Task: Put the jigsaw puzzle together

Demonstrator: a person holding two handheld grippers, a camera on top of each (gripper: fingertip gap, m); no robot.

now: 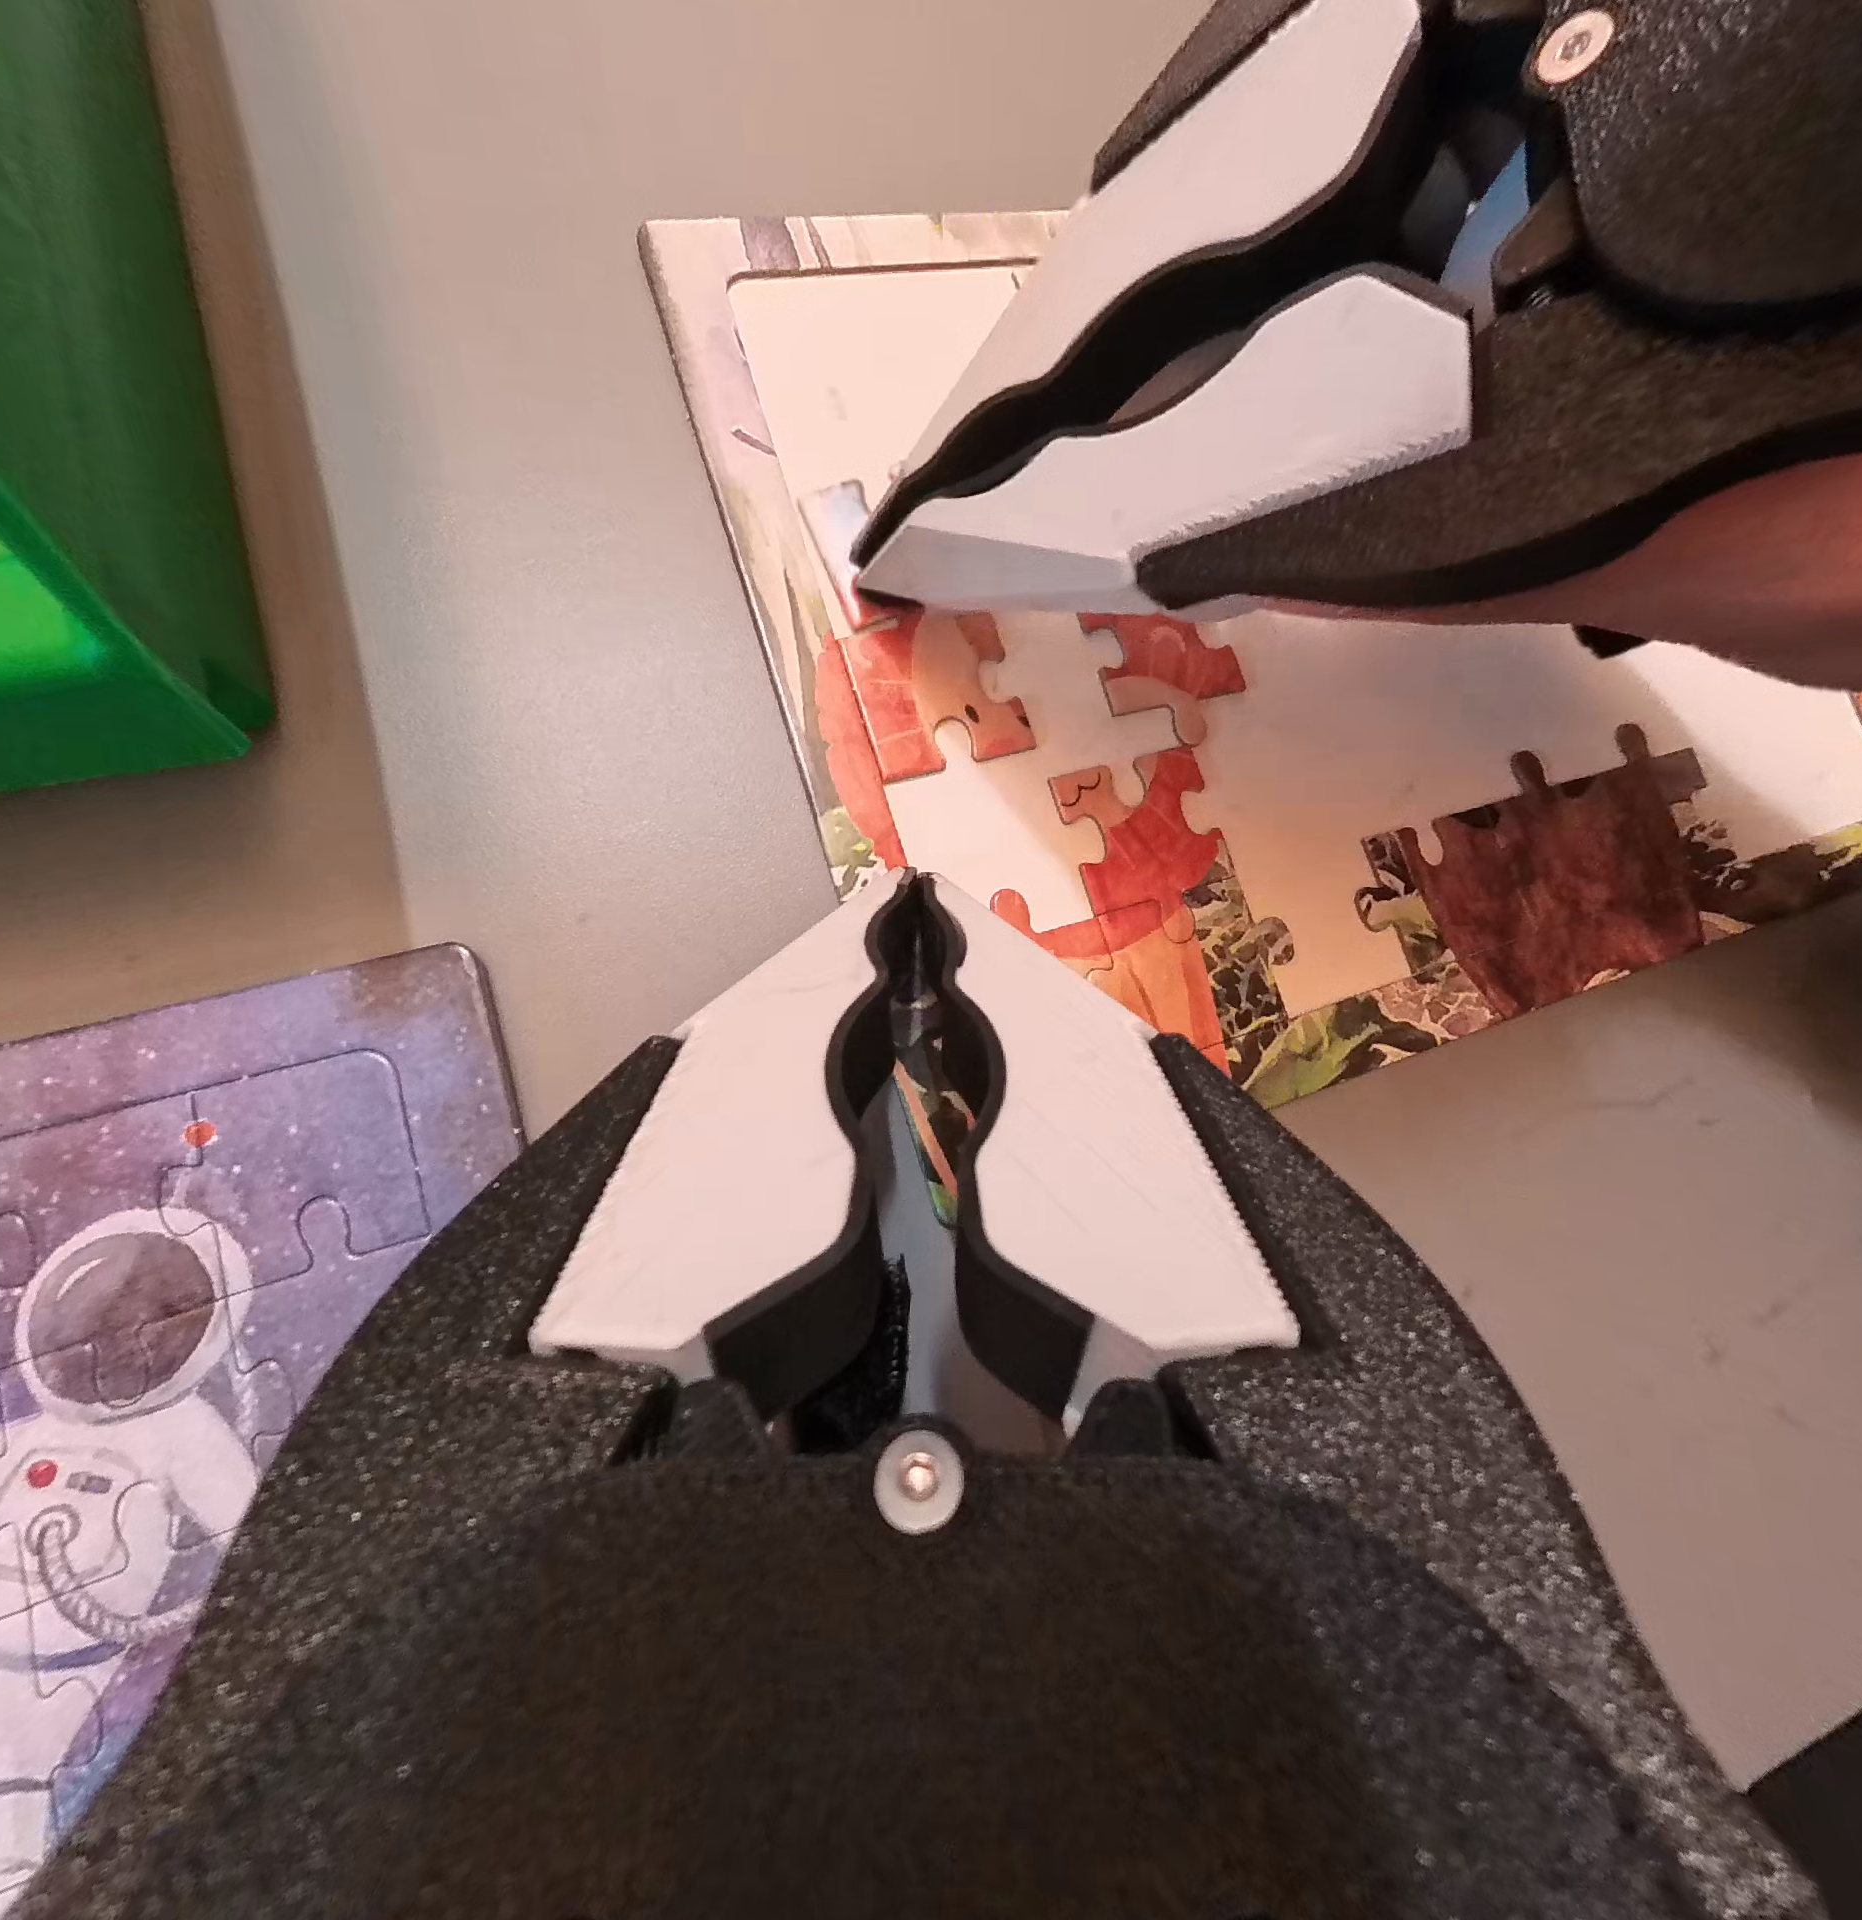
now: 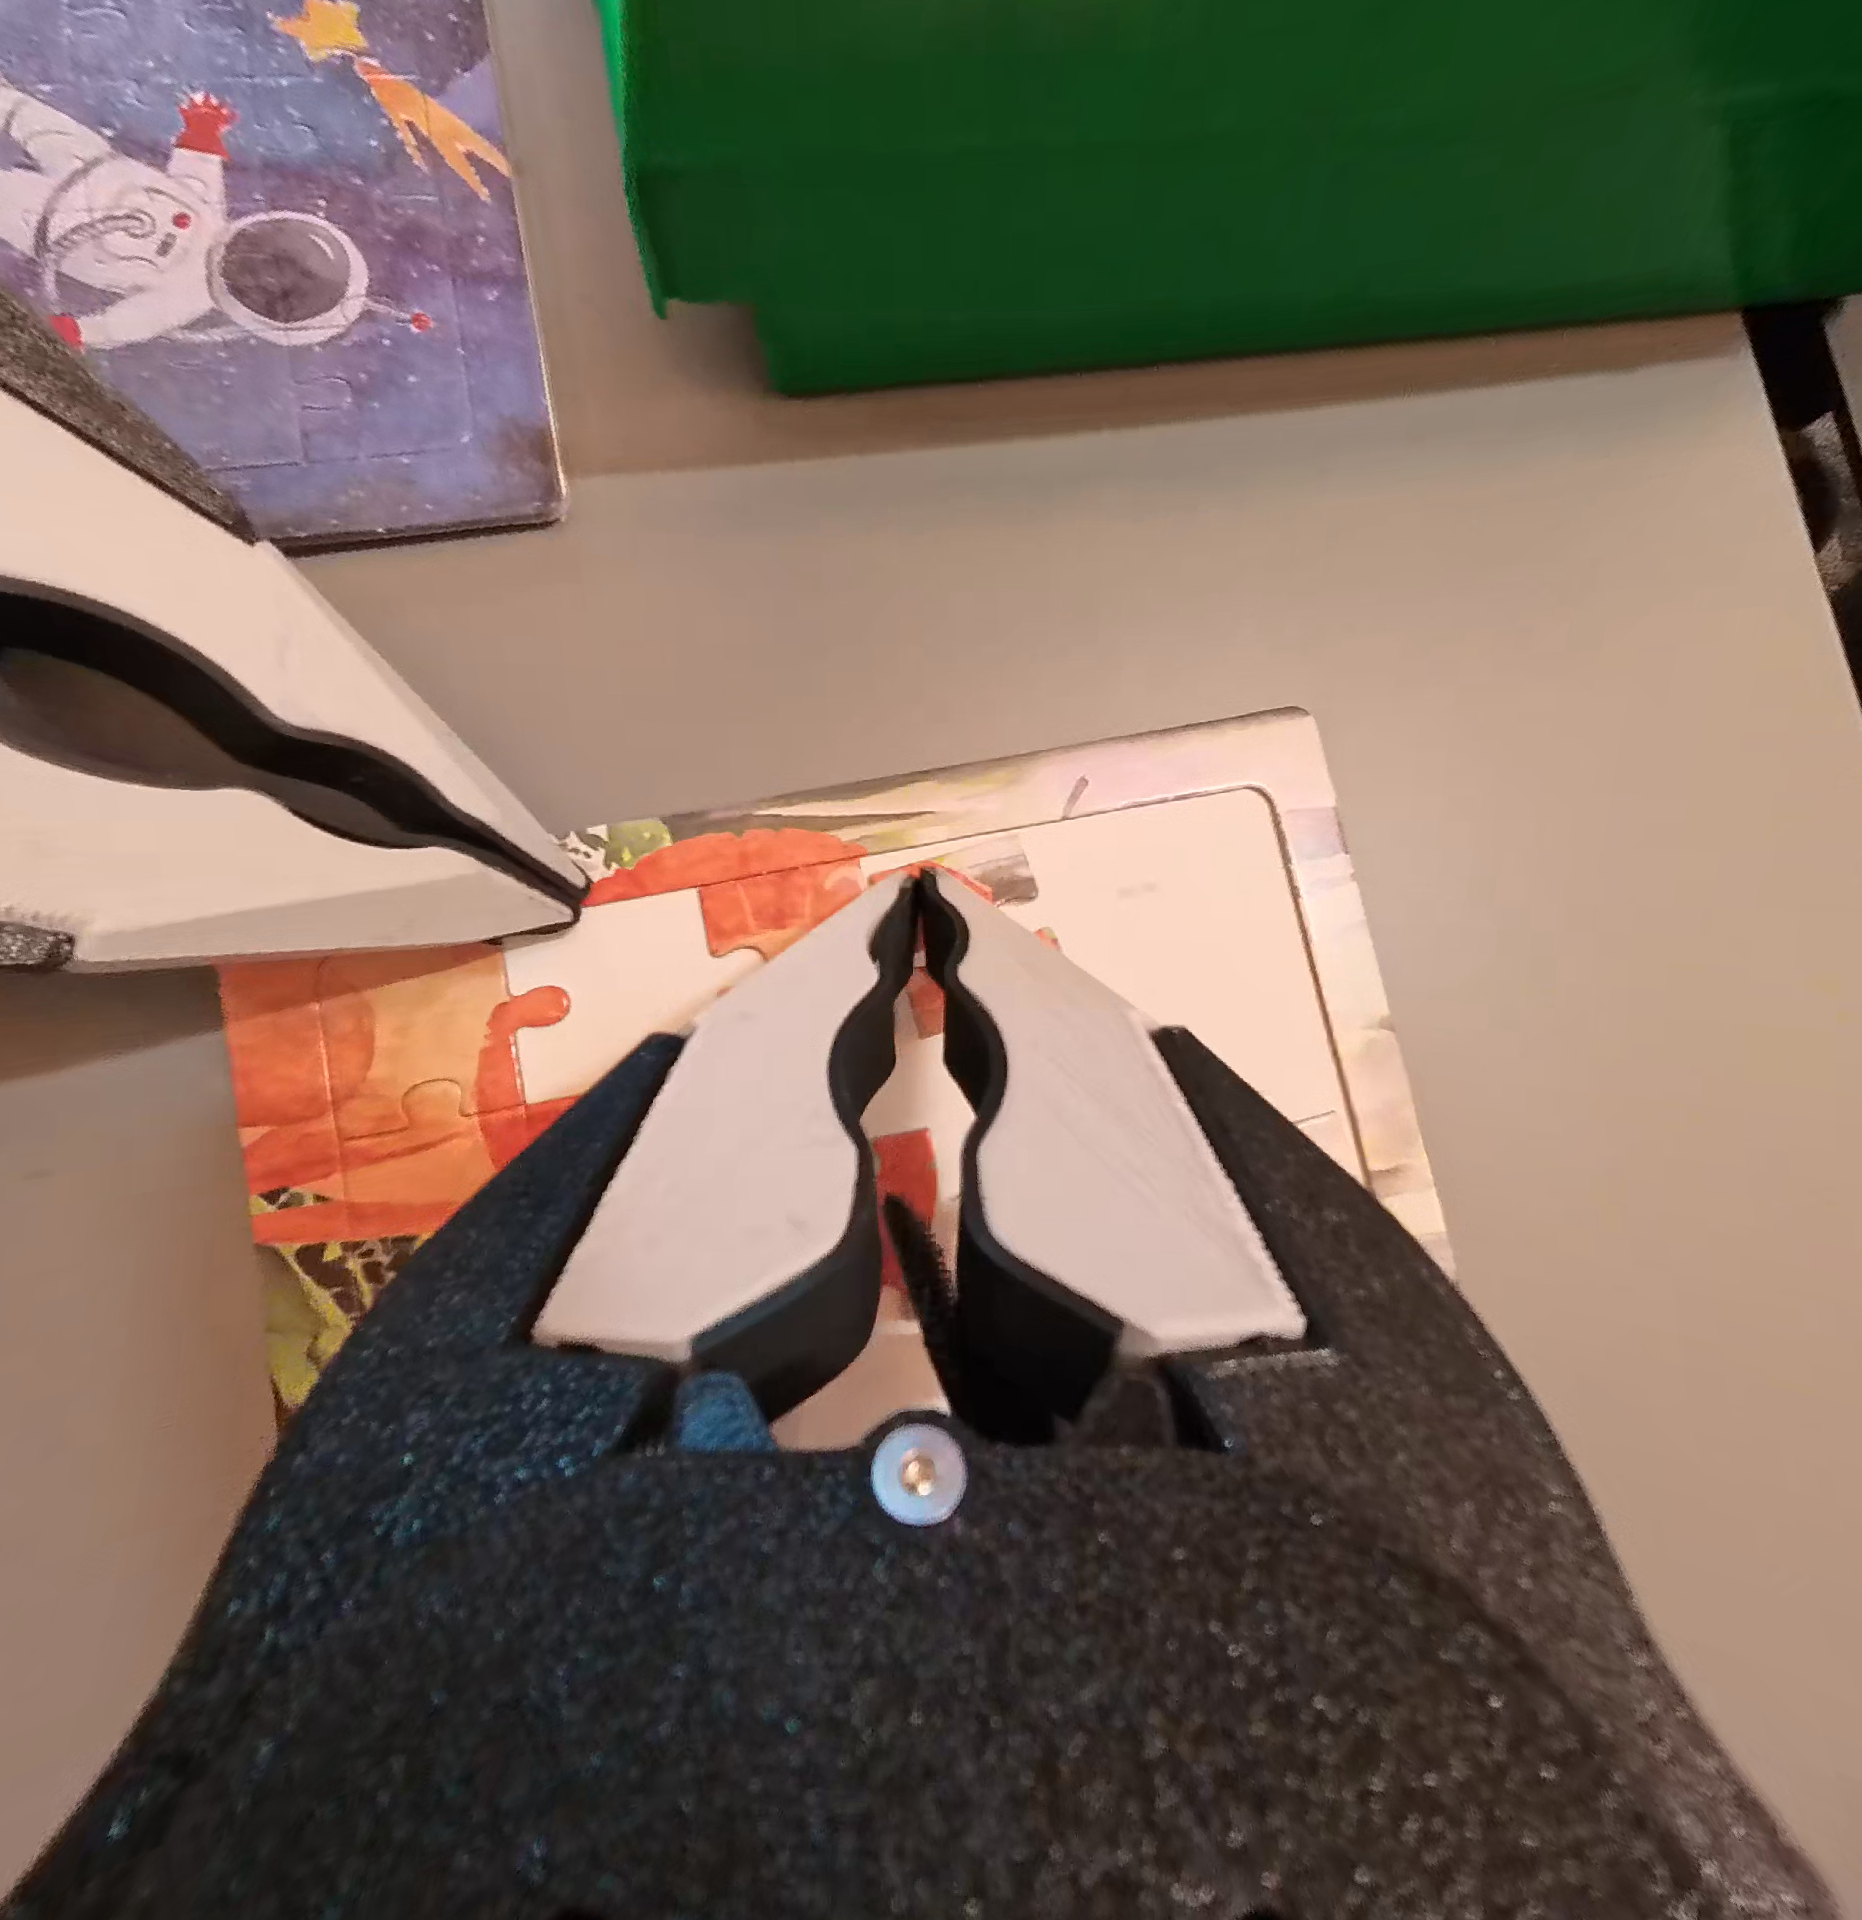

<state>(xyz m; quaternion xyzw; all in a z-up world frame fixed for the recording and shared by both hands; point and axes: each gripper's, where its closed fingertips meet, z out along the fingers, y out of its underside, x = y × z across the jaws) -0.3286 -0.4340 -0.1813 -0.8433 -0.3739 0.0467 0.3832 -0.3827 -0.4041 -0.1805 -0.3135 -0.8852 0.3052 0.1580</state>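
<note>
The jigsaw tray (image 1: 698, 343) lies on the table, with orange and brown pieces (image 1: 1145, 842) partly filling its lower half. The upper part of the tray is bare white. My right gripper (image 1: 867, 569) comes in from the upper right. It is shut, and its tips rest on a pale piece (image 1: 831, 520) lying by the tray's left rim above the orange ones. In the right wrist view the same tips (image 2: 919, 883) sit beside that greyish piece (image 2: 1000, 871). My left gripper (image 1: 916, 883) is shut, with its tips at the tray's near corner (image 2: 572, 902).
A second puzzle, purple with an astronaut (image 1: 179, 1299), lies left of my left gripper. A green bin (image 2: 1218, 187) stands on the table beyond the tray. The table's edge (image 2: 1800, 468) runs along the right in the right wrist view. A person's hand (image 1: 1737, 582) holds the right gripper. There is about 7 cm between the tips of the two grippers.
</note>
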